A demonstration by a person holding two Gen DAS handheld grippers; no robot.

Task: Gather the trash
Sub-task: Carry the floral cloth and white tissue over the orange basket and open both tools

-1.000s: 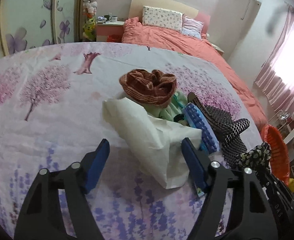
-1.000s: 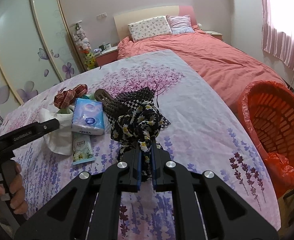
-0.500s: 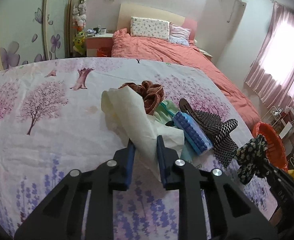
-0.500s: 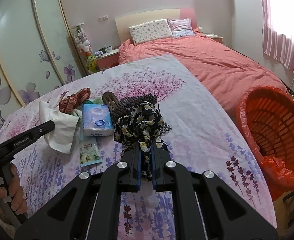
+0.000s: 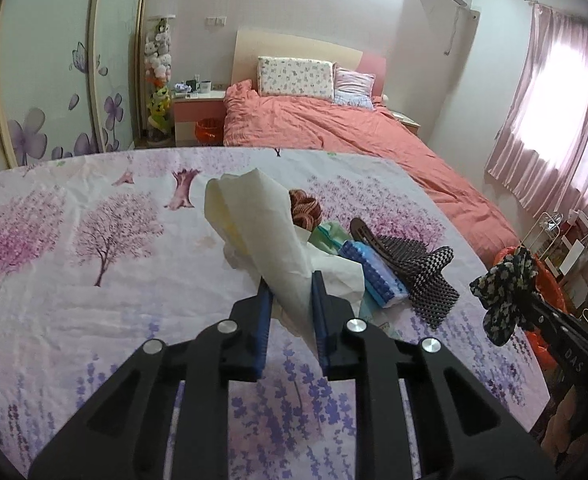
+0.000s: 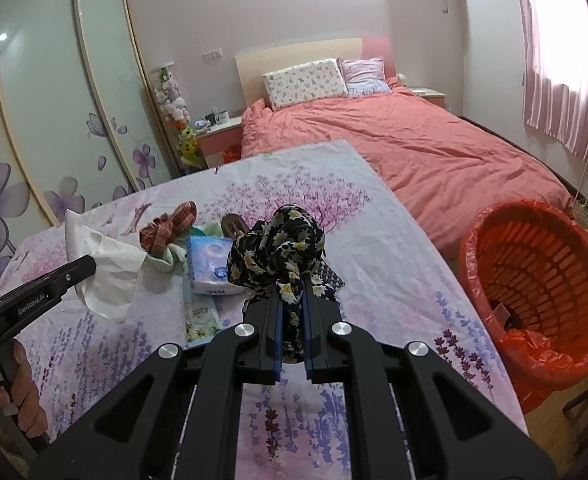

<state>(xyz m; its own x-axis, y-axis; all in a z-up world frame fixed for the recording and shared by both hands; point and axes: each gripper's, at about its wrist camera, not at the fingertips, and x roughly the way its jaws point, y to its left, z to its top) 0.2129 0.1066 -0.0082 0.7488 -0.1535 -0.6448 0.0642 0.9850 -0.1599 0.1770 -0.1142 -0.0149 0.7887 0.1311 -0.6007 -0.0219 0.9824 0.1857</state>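
We are pointing both grippers forward and downward over a table covered with a tree-print cloth [image 5: 73, 280].

The left gripper [image 5: 291, 300] is clamping a crumpled white tissue [image 5: 261, 224]; its jaws have just been closing on it. The tissue is sticking up and away from the blue pads [image 5: 265, 312], lifted above the cloth. In the right wrist view we are seeing a hand [image 6: 9, 392] wrapped around that gripper's handle at the lower left, and its black body is carrying white lettering that we cannot read for sure.

The right gripper [image 6: 291, 312] is pinching a bunched black floral cloth [image 6: 277, 240], which is standing up above the fingertips, clear of the table.

Near the middle of the table are lying a reddish striped rag [image 6: 167, 226], a blue tissue pack [image 6: 209, 264] with small print too blurred to read, a flat packet with daisies [image 6: 201, 320], and a black checked slipper [image 5: 414, 264].

An orange basket [image 6: 534, 280] lined with an orange bag is standing on the floor just beside the table's right edge.
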